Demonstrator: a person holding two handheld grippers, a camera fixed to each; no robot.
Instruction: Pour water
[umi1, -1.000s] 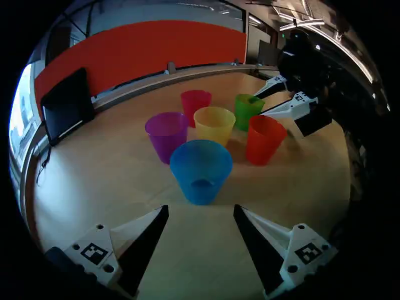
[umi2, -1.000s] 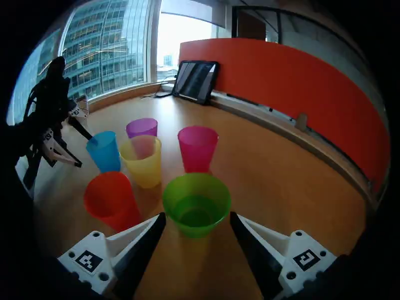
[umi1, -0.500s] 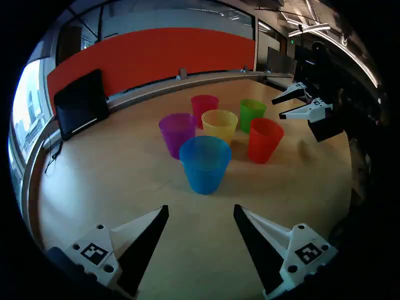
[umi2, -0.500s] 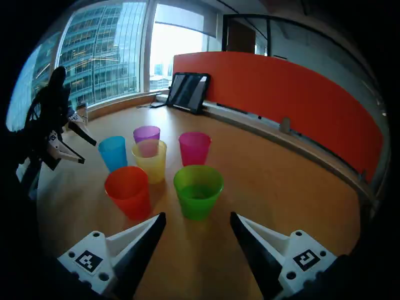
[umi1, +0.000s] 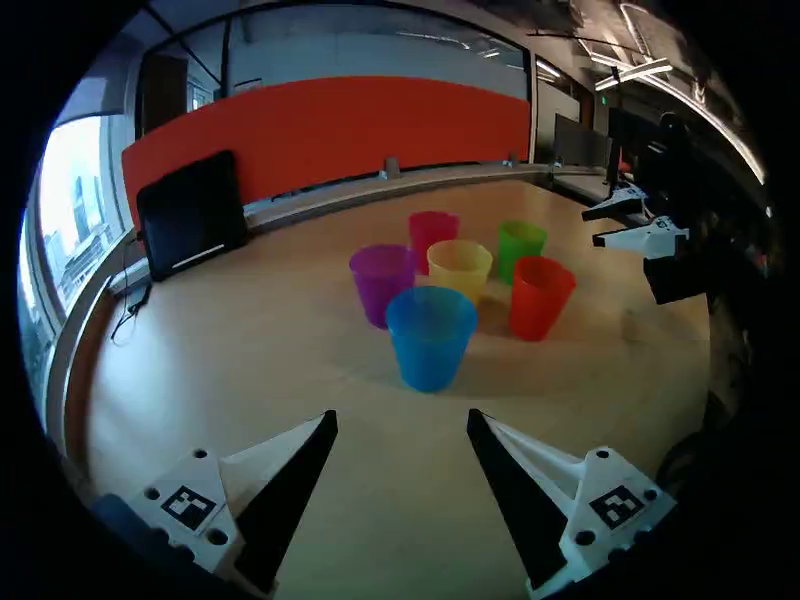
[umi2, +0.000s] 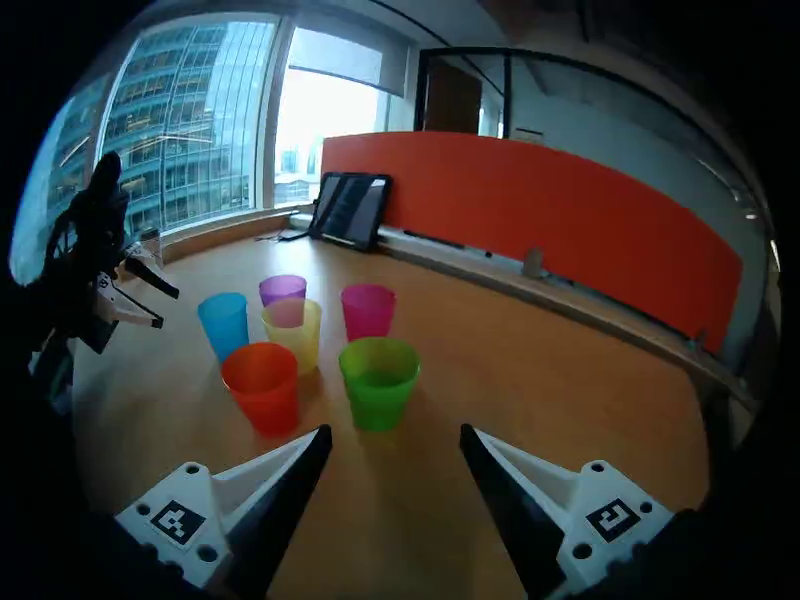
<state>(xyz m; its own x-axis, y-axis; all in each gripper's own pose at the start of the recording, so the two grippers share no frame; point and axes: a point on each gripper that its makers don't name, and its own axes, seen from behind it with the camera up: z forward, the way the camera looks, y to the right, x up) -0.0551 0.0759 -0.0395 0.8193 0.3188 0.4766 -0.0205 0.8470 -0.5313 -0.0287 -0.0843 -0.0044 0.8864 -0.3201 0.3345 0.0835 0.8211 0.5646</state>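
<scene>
Six translucent plastic cups, all upright, mouths up, in a tight cluster on the wooden surface (umi1: 250, 330).
- Left gripper view: blue cup (umi1: 432, 338) in front, purple cup (umi1: 382, 283) behind it to the left, yellow cup (umi1: 459, 270) in the middle, pink cup (umi1: 433, 232) at the back.
- Right gripper view: green cup (umi2: 378, 382) and orange cup (umi2: 261, 386) side by side in front.
- Contents: cannot tell.

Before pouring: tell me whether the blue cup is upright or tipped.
Upright: the blue cup stands on its narrow base, rim up.
</scene>
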